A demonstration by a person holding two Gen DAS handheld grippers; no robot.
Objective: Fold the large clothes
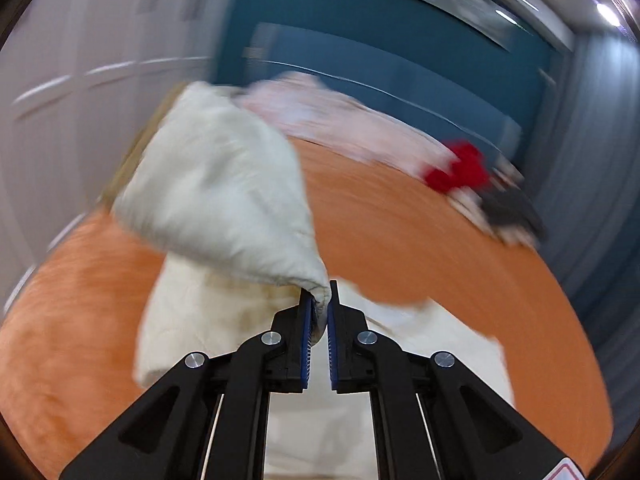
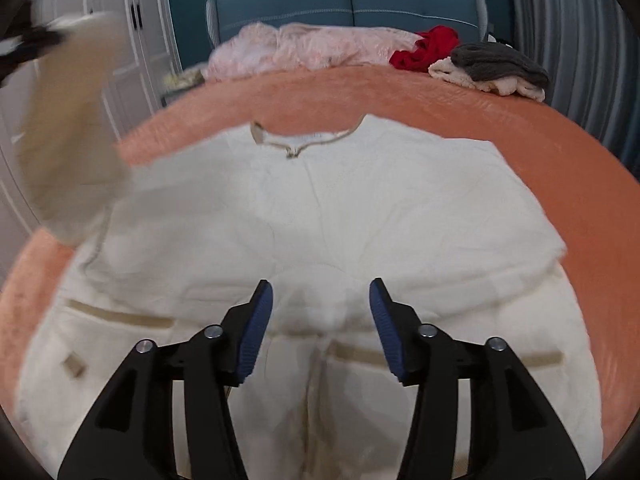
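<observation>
On the orange bed (image 2: 440, 92), a cream jacket (image 2: 320, 208) is seen spread flat only in the right view; its sleeve (image 1: 224, 188) is clamped in the left hand-held gripper (image 1: 319, 308). The right hand-held gripper (image 2: 321, 300) is held released above the jacket.

Black fingers (image 2: 260, 320), blue ribbed pads (image 1: 306, 344)

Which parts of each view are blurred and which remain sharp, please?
Left wrist view: strong motion smear over wall, headboard and orange bedspread; the left claw and pinched sleeve stay fairly crisp. Right wrist view: mostly sharp, soft on the cream jacket; the lifted sleeve is smeared.
</observation>
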